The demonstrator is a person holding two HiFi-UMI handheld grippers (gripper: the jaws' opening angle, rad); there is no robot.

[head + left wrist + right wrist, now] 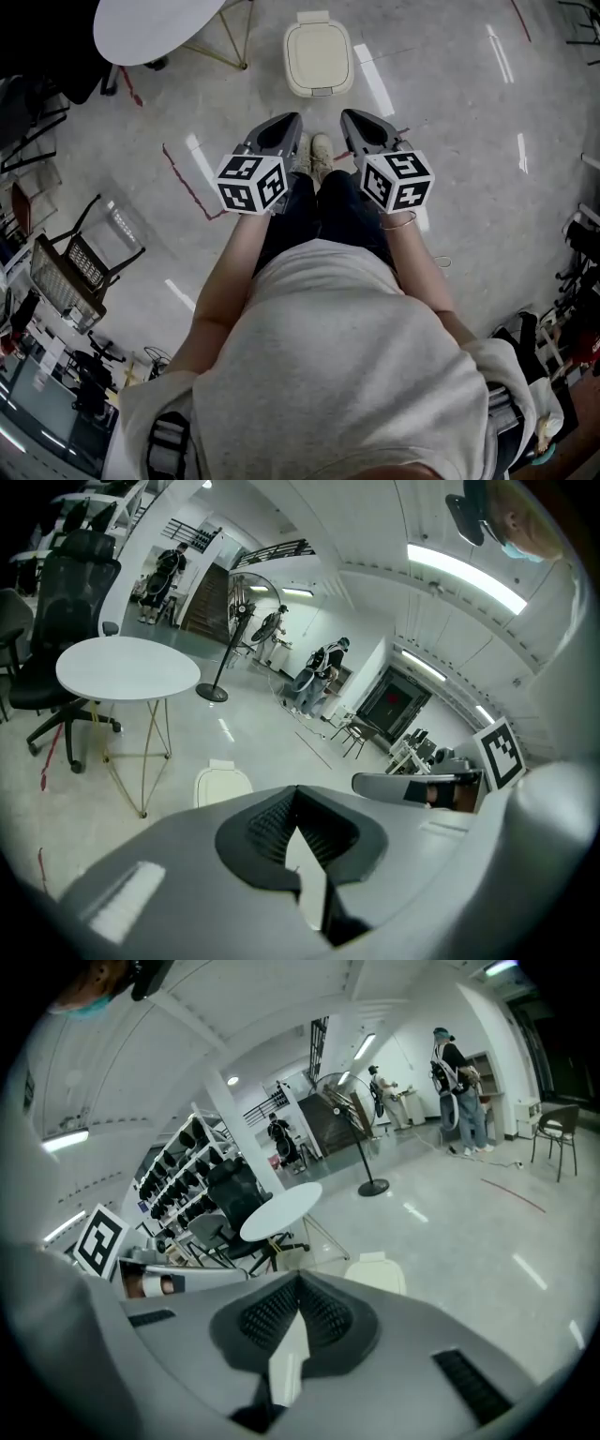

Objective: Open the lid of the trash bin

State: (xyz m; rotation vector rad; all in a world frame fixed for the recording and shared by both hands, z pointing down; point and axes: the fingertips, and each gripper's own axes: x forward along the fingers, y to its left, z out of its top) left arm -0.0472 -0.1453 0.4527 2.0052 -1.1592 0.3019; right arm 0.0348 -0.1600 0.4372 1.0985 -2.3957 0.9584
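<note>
Trash bin [320, 89], lid [319, 53] shut, on floor [450, 112] well ahead of left tool [287, 122] and right tool [351, 118], both pressed together, empty; approach stage, apparently; next: close in, reach lid edge.

The left tool [284, 122] and right tool [354, 117] point forward, jaws together.

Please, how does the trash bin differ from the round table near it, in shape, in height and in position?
The trash bin is cream and a rounded rectangle; the round table is white and circular. The trash bin sits low and closed, directly on the floor; the round table stands raised on thin wire legs. The trash bin lies straight ahead of the person's shoes; the round table is off to the left. Both are pale and stand on the same glossy floor.
</note>
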